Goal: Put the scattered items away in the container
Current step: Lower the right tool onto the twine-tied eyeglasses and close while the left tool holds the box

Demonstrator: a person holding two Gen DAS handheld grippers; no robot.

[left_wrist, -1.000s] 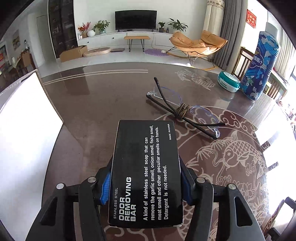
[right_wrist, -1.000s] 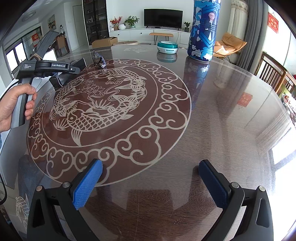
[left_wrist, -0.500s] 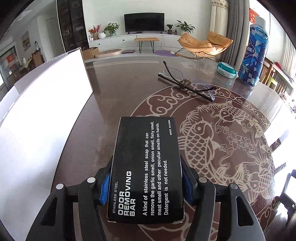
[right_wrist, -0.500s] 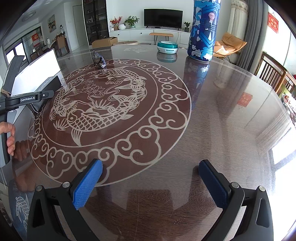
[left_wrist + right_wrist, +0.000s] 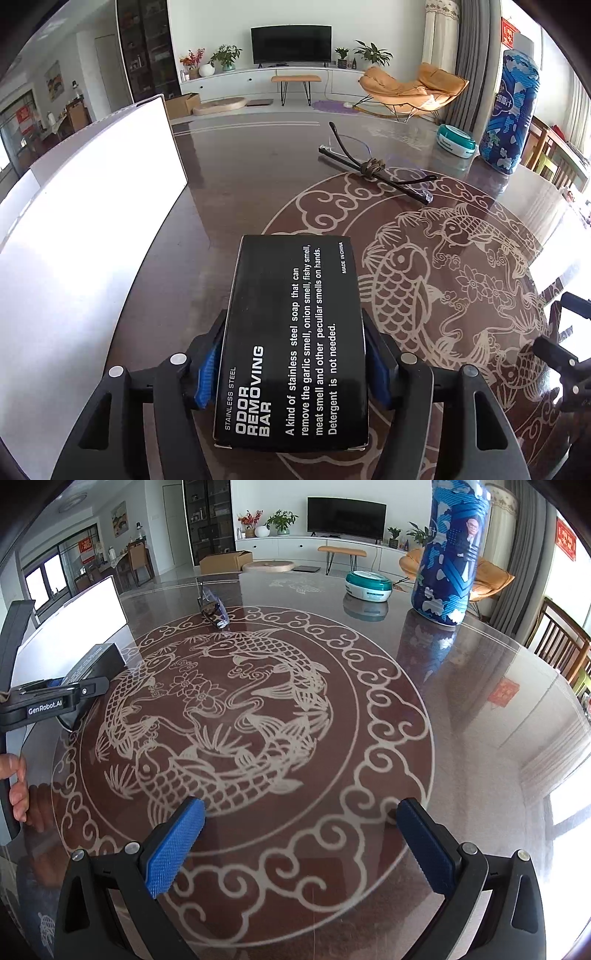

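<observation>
The left tool (image 5: 291,365) gripped a black soap box (image 5: 293,343) above the patterned surface (image 5: 461,295), just beside the white container (image 5: 85,240) and not yet inside. The right tool (image 5: 299,845) hung spread and empty. Folded glasses (image 5: 373,168) lay farther off, apparently also awaiting tidying.

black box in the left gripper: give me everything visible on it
The black box is a flat rectangular carton, apparently card with a slight sheen. White print on its upper face reads "STAINLESS STEEL ODOR REMOVING BAR", a blurb on removing garlic, onion, fishy and meat smells, and "MADE IN CHINA". It lies face up, long axis pointing away from the camera, clamped on both long sides by the blue pads of the left gripper. It is held above the table, beside the white container.
</observation>
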